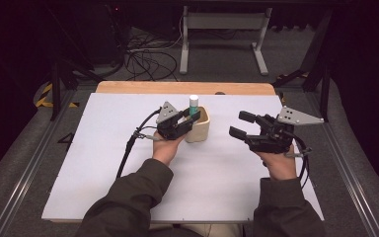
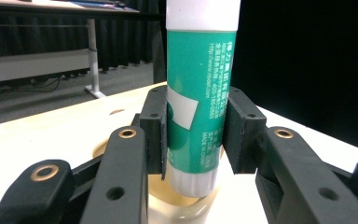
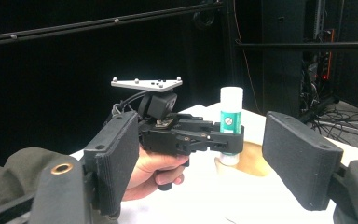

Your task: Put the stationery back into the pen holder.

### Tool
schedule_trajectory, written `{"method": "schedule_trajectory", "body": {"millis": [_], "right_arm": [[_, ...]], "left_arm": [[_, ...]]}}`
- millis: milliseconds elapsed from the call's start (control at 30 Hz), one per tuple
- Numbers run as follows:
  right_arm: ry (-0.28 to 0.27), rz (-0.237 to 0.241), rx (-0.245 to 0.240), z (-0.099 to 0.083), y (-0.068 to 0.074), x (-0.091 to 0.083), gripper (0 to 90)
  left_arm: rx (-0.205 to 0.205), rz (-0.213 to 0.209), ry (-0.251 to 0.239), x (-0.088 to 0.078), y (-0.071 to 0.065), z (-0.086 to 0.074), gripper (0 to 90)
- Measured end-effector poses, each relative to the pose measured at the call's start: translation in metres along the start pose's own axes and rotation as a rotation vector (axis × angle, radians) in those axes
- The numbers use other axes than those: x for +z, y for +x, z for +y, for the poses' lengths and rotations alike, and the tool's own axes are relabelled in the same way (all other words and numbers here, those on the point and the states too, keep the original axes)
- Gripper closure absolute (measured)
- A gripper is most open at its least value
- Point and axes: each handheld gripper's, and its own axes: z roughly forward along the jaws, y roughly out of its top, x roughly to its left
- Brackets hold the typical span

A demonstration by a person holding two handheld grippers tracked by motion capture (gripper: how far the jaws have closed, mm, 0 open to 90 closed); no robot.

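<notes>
**Glue stick clamped over the cup**

The left gripper point(image 1: 191, 120) has its pads pressed on both sides of an upright green glue stick point(image 2: 196, 93), whose white base hangs just above the mouth of a cream cup point(image 1: 200, 129). The cup stands on the white board point(image 1: 103, 163) near the middle of its far edge. The right gripper point(image 1: 240, 124) hovers beside the cup toward the board's right edge, jaws spread wide with nothing between them.

The glue stick point(image 2: 200, 93) reads "400-165-0660" and "MADE IN CHINA".
</notes>
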Motion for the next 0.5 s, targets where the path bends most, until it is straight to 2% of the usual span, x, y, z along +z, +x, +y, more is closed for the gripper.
{"method": "schedule_trajectory", "body": {"millis": [200, 467, 500], "right_arm": [[0.001, -0.002, 0.001, -0.0004, -0.0002, 0.0001, 28.0], [0.000, -0.002, 0.001, -0.0003, -0.0002, -0.0001, 28.0], [0.000, -0.002, 0.001, -0.0004, -0.0003, -0.0001, 28.0]], "left_arm": [[-0.004, 0.004, 0.003, 0.0016, 0.0013, -0.0018, 65.0], [0.007, 0.032, 0.006, 0.0035, 0.0058, -0.0036, 65.0], [-0.011, 0.023, 0.009, 0.0038, 0.0050, -0.0042, 65.0]]}}
